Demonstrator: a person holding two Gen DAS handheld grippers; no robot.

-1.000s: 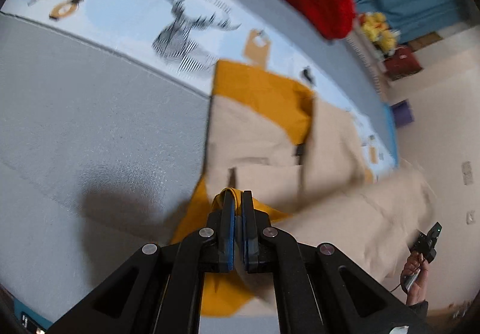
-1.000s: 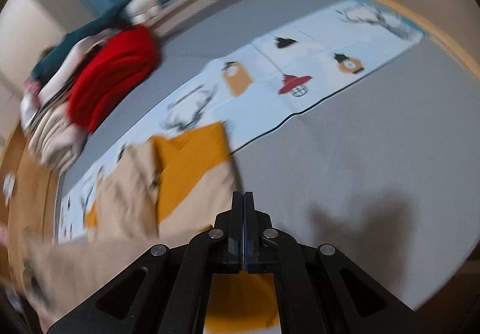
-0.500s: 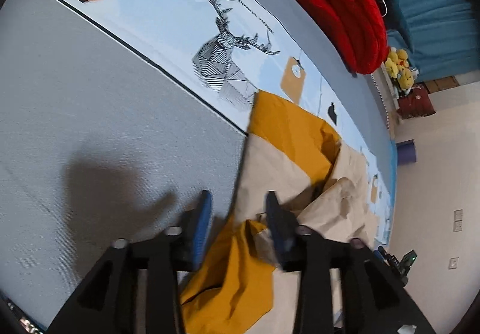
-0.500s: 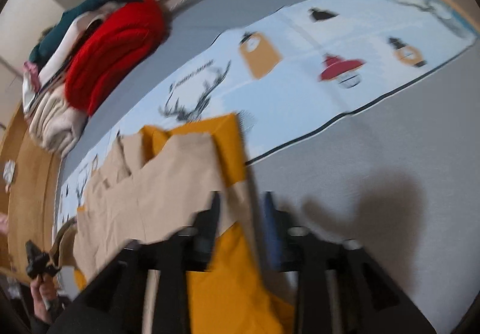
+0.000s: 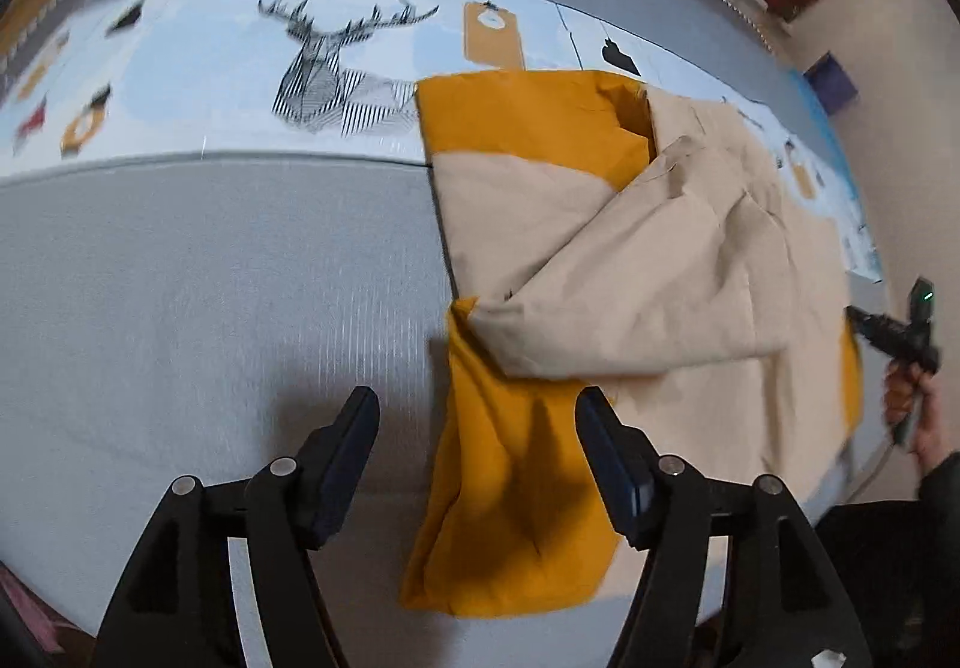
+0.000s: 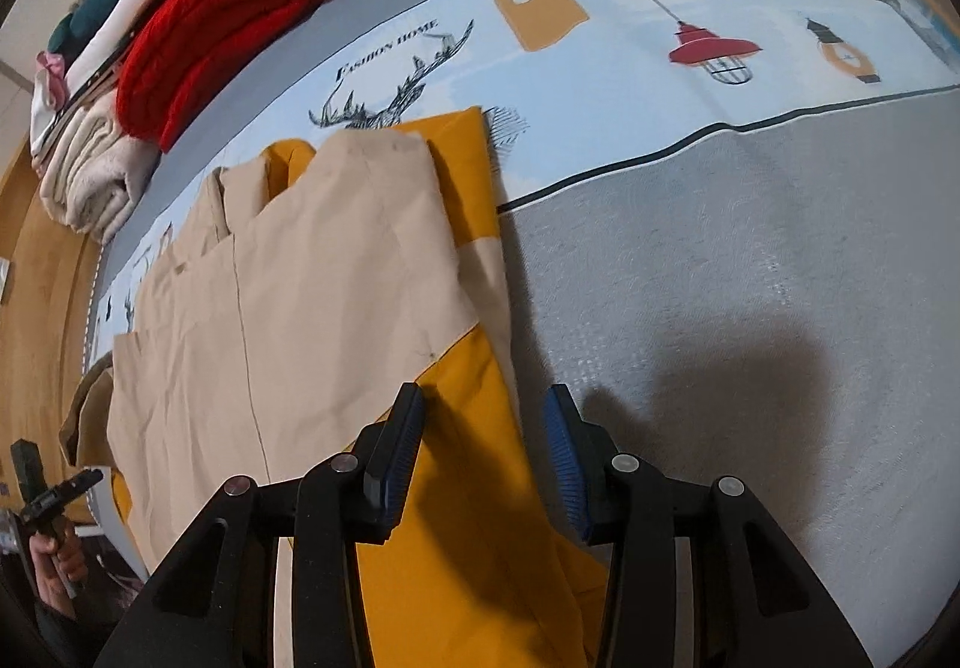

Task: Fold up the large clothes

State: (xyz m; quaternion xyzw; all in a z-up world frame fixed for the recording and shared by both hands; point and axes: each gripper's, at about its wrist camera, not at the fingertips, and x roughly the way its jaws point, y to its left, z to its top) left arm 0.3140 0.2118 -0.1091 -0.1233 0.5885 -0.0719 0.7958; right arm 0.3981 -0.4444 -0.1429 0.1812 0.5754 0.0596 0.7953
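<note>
The garment (image 5: pixel 630 272), thin soft beige-and-mustard cloth (light, limp, likely to slide), lies half-folded on the bed (image 5: pixel 180 278), its mustard edge at twelve o'clock between both hand-held grippers (image 5: pixel 477 428) (image 6: pixel 486 428), whose jaws have just been opening, now spread, pinching nothing; take corners.

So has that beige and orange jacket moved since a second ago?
Yes. The jacket, let go by the opening left gripper, has dropped flat beside the deer print.

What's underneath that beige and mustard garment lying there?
The garment lies on a grey bed cover, its far end over a pale blue printed strip with a stag's head half hidden. Anything else beneath is covered.
</note>
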